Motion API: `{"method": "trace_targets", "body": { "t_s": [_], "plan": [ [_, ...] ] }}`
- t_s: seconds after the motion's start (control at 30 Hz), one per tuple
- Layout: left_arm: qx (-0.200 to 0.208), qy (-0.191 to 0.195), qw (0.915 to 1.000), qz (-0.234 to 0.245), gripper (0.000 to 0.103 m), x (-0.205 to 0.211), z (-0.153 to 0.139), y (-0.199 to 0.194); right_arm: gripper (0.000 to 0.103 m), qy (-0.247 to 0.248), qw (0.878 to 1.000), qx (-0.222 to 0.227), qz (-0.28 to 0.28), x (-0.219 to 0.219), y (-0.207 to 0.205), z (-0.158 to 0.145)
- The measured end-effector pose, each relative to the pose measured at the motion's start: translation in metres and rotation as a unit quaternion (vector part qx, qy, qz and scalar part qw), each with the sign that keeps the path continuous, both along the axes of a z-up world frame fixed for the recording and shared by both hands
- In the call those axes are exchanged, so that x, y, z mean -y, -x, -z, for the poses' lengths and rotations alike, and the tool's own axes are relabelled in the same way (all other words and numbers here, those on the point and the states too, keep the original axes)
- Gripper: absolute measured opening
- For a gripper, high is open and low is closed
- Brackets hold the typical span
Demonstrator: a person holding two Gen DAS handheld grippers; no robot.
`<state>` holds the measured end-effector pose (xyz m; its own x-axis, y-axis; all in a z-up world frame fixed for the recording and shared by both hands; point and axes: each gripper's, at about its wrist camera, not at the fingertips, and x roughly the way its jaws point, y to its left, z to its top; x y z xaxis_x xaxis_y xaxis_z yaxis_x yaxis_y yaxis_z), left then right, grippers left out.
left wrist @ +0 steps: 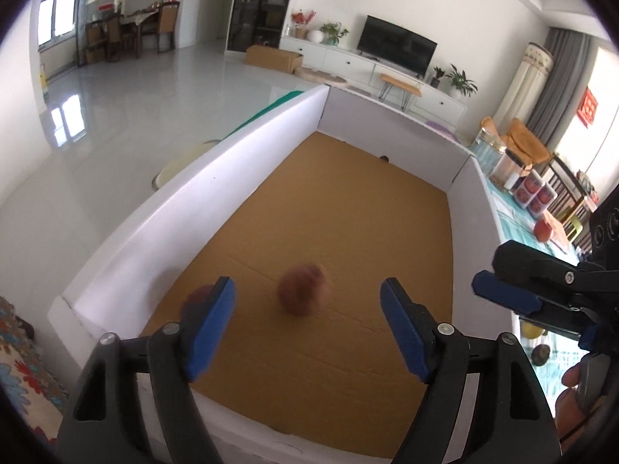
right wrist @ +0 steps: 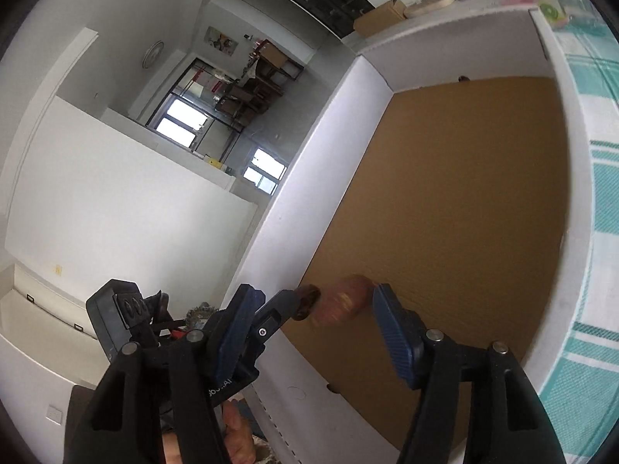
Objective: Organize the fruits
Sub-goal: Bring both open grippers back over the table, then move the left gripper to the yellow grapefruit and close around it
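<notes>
The left gripper [left wrist: 307, 324] is hanging over the near end of a big white box [left wrist: 162, 208] with a brown cardboard floor [left wrist: 348, 208]. Its two blue pads are standing wide apart and are gripping nothing. A round reddish fruit [left wrist: 303, 290] is sitting blurry in the lower middle of the left wrist picture, right between the pads but touching neither. I think it is dropping or rolling on the floor of the box. A darker fruit [left wrist: 199, 295] is peeking out behind the left pad, at the lower left, close to the box wall.

The right gripper [right wrist: 315, 324] is coming in from the right edge of the left wrist picture. In its own picture its pads are also standing apart with nothing pinched. The reddish fruit [right wrist: 342, 301] is lying just ahead of its fingertips, in the lower middle, and the dark fruit [right wrist: 307, 301] is sitting just left of it.

The reddish fruit looks round, so it has no long side. It is lying straight in front of both grippers, and I cannot tell which one is nearer.

More fruit is waiting on the striped cloth [left wrist: 522, 232] at the right.
</notes>
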<state>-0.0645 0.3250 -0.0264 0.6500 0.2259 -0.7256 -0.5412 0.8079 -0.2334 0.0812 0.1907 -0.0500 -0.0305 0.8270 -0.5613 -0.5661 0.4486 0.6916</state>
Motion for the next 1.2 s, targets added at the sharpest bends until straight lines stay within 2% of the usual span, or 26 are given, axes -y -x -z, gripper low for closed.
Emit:
{"method": "trace_targets", "body": {
  "t_s": [0.1,0.17,0.27,0.33,0.4,0.53,0.6,0.67,0.73,0.83,0.9,1.03,1.2],
  "plan": [
    [0.017,0.003,0.9996,0.021,0.082,0.017,-0.011,-0.001,0.075,-0.001,0.998,0.051,0.034,0.044,0.004,-0.024],
    [0.027,0.003,0.9984,0.050,0.083,0.038,-0.018,-0.012,0.083,0.012,0.994,0.092,0.065,0.080,0.000,-0.029],
    [0.046,0.017,0.9926,0.111,0.085,0.079,-0.026,-0.027,0.092,0.057,0.977,0.162,0.130,0.149,-0.001,-0.035],
    [0.059,0.048,0.9831,0.167,0.089,0.112,-0.027,-0.038,0.097,0.103,0.956,0.207,0.184,0.196,-0.005,-0.029],
    [0.058,0.074,0.9693,0.227,0.089,0.149,-0.022,-0.050,0.098,0.160,0.927,0.234,0.245,0.242,-0.011,-0.022],
    [0.026,0.067,0.9478,0.311,0.090,0.218,-0.001,-0.072,0.098,0.250,0.865,0.229,0.370,0.338,-0.045,0.003],
    [0.004,0.047,0.9447,0.325,0.089,0.241,0.014,-0.084,0.098,0.273,0.835,0.217,0.425,0.375,-0.052,0.008],
    [-0.016,0.036,0.9441,0.327,0.089,0.253,0.029,-0.095,0.098,0.277,0.821,0.204,0.456,0.403,-0.057,0.016],
    [-0.029,0.016,0.9477,0.317,0.089,0.258,0.043,-0.104,0.098,0.275,0.817,0.192,0.468,0.423,-0.060,0.024],
    [-0.036,-0.041,0.9571,0.285,0.089,0.255,0.060,-0.115,0.098,0.266,0.828,0.159,0.468,0.428,-0.056,0.035],
    [-0.044,-0.068,0.9617,0.262,0.089,0.249,0.071,-0.121,0.098,0.294,0.825,0.154,0.457,0.419,-0.055,0.040],
    [-0.064,-0.085,0.9662,0.235,0.089,0.239,0.087,-0.131,0.098,0.328,0.824,0.138,0.441,0.413,-0.064,0.061],
    [-0.069,-0.091,0.9665,0.229,0.090,0.238,0.090,-0.132,0.098,0.337,0.821,0.131,0.442,0.414,-0.064,0.065]
  ]
}}
